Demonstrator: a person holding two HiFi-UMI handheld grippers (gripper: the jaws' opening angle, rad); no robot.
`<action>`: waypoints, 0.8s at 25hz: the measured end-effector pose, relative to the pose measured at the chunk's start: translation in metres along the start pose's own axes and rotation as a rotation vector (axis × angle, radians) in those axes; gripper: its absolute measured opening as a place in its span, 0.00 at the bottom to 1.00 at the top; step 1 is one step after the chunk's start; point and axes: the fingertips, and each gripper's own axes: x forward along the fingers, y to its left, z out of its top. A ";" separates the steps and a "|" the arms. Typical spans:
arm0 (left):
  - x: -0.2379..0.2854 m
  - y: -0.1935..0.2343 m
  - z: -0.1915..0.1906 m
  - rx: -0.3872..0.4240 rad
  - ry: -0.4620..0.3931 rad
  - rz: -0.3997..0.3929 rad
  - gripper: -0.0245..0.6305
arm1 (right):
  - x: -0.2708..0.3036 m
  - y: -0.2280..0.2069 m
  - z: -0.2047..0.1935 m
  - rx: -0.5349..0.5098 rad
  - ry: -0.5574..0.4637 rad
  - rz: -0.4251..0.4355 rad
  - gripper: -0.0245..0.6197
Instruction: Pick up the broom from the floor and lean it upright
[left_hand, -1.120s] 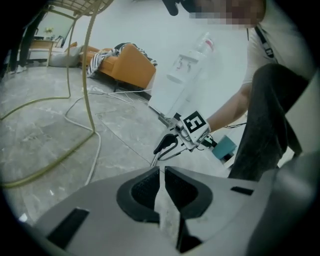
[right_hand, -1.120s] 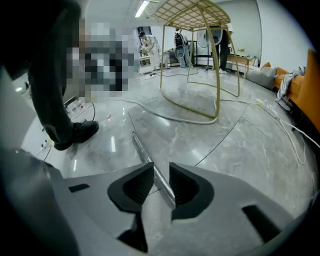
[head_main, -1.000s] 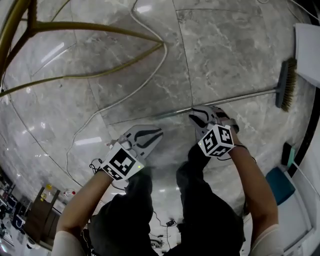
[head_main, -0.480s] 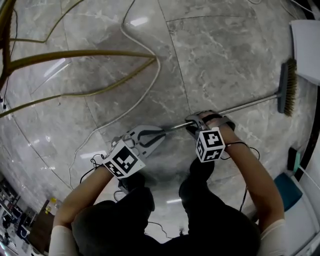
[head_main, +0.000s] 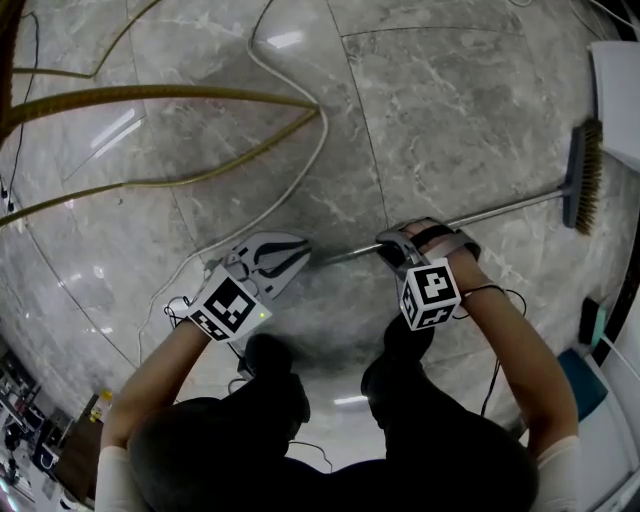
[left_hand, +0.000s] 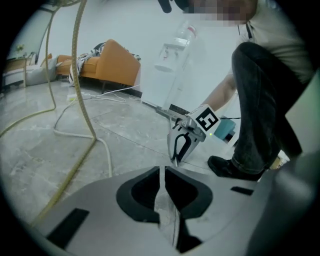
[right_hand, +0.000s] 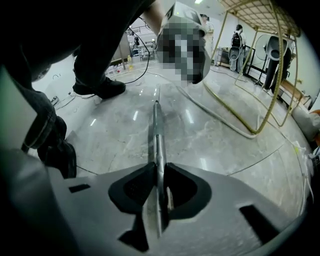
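With the broom (head_main: 500, 209) flat on the floor (head_main: 450, 100), head toward 3 o'clock, and the right tool (head_main: 385, 248), whose jaws have just been closing, clamped on its handle, open the clenched, empty left tool (head_main: 300, 250) at its 9 o'clock onto the handle end before lifting.

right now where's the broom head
In the head view the broom head lies on the floor at far right, beside a white panel.

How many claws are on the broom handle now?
1. The right claw, its jaws just closed, grips the broom handle near its free end; the left claw sits shut close to that end, gripping nothing.
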 end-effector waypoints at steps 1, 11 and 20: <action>-0.004 0.005 0.000 0.000 -0.002 0.014 0.09 | -0.004 -0.003 0.003 0.002 -0.009 -0.014 0.17; -0.023 0.022 0.016 -0.001 -0.040 0.071 0.09 | -0.058 -0.027 0.030 -0.004 -0.080 -0.092 0.16; -0.061 0.006 0.082 -0.065 -0.106 0.159 0.09 | -0.137 -0.050 0.054 0.051 -0.131 -0.173 0.16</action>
